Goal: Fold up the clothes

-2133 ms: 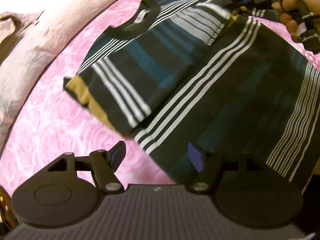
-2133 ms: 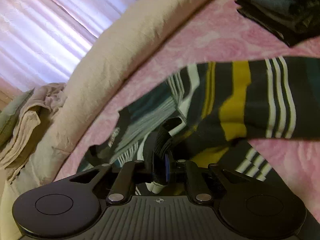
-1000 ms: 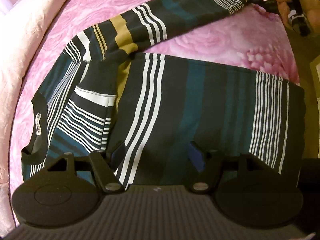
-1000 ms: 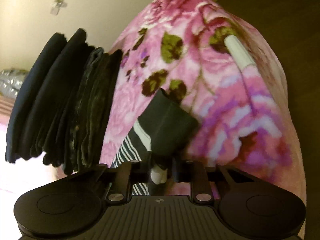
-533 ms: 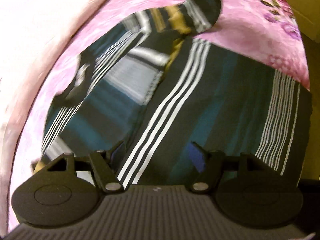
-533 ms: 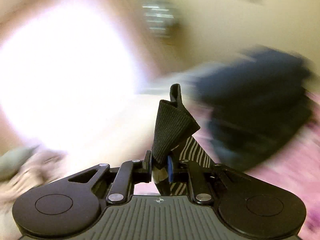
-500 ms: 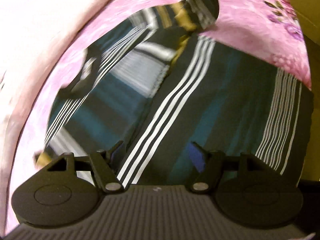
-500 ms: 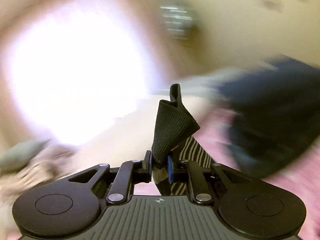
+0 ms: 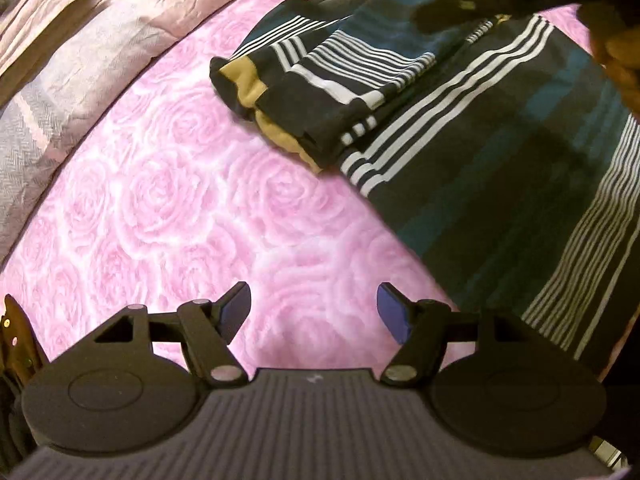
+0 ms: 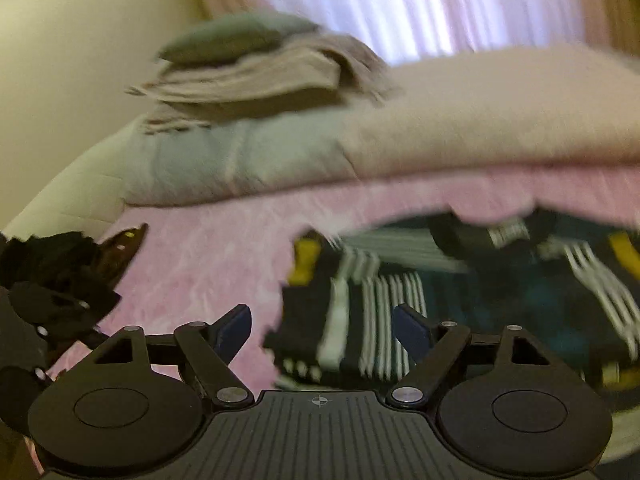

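Observation:
A dark striped sweater [image 9: 500, 128] with teal, white and mustard bands lies flat on the pink rose bedspread [image 9: 168, 208], both sleeves folded across its chest. My left gripper [image 9: 314, 312] is open and empty, hovering over bare bedspread left of the sweater's hem. My right gripper [image 10: 322, 334] is open and empty, just above the folded sleeve end [image 10: 360, 320]; the view is blurred. The right tool and hand [image 9: 616, 40] cross the top right of the left wrist view.
A beige pillow or duvet roll [image 9: 80, 48] runs along the far edge of the bed, with folded beige linens [image 10: 256, 76] stacked on it. A curtain [image 10: 400, 0] hangs behind. Dark objects [image 10: 52, 276] sit at the left in the right wrist view.
My right gripper carried the sleeve cuff across onto the sweater's chest and let go; its jaws are now open. My left gripper drew back left, off the sweater, over bare bedspread.

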Tool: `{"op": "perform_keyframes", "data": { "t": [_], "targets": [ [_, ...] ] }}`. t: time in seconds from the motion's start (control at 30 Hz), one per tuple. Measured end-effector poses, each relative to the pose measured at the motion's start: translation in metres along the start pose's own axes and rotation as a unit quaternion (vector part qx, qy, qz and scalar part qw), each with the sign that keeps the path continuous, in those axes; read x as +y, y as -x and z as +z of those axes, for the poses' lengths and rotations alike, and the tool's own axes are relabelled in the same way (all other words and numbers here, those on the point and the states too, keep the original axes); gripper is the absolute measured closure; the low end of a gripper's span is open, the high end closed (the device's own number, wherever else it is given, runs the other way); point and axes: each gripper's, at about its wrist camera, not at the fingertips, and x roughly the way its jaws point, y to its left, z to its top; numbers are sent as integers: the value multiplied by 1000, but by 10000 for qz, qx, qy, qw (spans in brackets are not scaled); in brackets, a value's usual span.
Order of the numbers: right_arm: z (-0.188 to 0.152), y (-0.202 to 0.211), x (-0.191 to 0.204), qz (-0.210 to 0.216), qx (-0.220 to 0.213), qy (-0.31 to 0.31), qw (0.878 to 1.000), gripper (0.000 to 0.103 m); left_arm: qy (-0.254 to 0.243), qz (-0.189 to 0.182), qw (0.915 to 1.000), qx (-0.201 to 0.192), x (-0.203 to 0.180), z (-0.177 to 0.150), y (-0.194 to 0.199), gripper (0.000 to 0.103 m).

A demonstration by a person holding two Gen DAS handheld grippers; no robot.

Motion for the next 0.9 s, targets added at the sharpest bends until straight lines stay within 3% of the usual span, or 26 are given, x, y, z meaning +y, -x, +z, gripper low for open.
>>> {"op": "perform_keyframes", "data": {
  "t": [0.1, 0.3, 0.43, 0.53, 0.67, 0.77, 0.9],
  "targets": [
    [-4, 4, -32, -429, 216, -405, 9980, 22, -35, -27, 9998, -170, 3, 15, -9, 37],
    [-3, 39, -121, -1472, 161, -1065, 9832, 22, -194, -182, 9974, -667, -3, 78, -38, 37],
    [6, 50, -185, -1844, -71, -1465, 9719, 22, -396, -339, 9968, -601, -14, 110, -71, 37],
    [11, 46, -222, -1659, -209, -1708, 9710, 22, -534, -416, 9968, -415, -23, 127, -97, 37],
    [11, 19, -256, -1262, 64, -1852, 9745, 22, -697, -311, 9970, -119, -35, 132, -119, 33],
    [3, 6, -274, -1474, 527, -1791, 9713, 23, -728, -180, 9972, -45, -41, 132, -118, 32],
    [-3, 24, -286, -1292, 570, -1880, 9720, 22, -492, -135, 9987, 12, -48, 127, -104, 32]
  ]
}}
